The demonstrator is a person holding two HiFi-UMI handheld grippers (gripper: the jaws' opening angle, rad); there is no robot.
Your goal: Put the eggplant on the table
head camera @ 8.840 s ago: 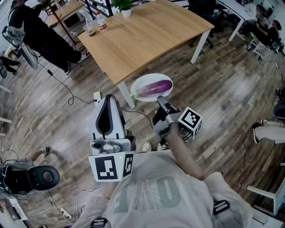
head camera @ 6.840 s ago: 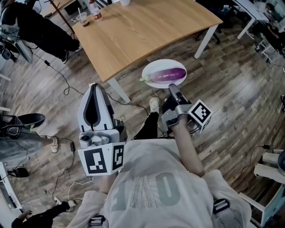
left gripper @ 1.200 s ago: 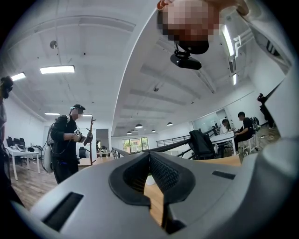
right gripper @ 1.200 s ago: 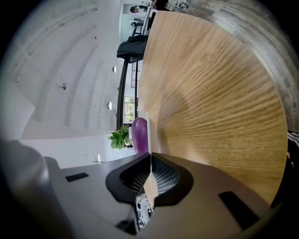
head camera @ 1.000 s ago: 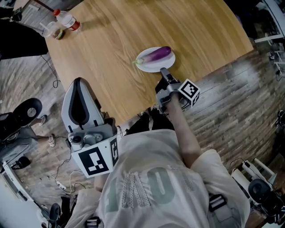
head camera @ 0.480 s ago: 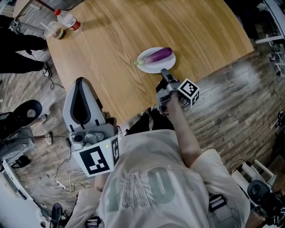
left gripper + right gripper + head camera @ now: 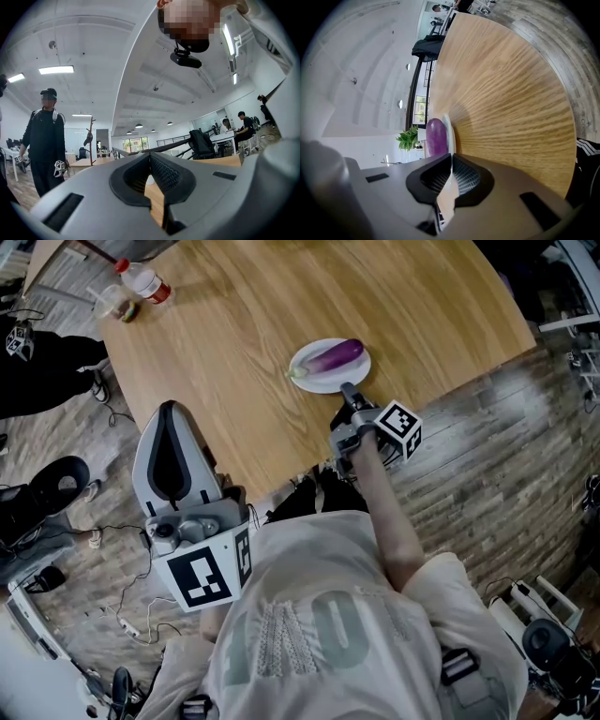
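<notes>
— Head view first: where was the eggplant (image 7: pixel 337 354)?

— It lay on a plate (image 7: pixel 314 381), white and round, over the wooden surface (image 7: pixel 234 324) close to that surface's near edge. The purple body pointed up and to the right, with the green stem end at the plate's left.

— And the right gripper (image 7: pixel 345 390)?

— Its tips were at the plate's near rim. In the right gripper view the 2 jaws of the right gripper (image 7: pixel 451 161) were almost together, and the thin edge of the plate (image 7: pixel 449 136) ran straight in between them, so they were clamped on the rim. The eggplant (image 7: pixel 436 136) sat just beyond the tips, on the plate's far side (edge-on in that view, so only its rounded purple end showed).

— Was the plate resting flat on the wood?

— It looked so from above, but I couldn't be sure of full contact.

— What about the left gripper (image 7: pixel 170 409)?

— It was held level at the person's left, off the surface's near corner and well apart from the plate. In the left gripper view the jaws of the left gripper (image 7: pixel 150 157) met at the tips with nothing between them.

— Anything else on the surface?

— 1 bottle (image 7: pixel 145 282) with a red cap and 1 cup (image 7: pixel 114 304) beside it, both at the far left corner.
</notes>
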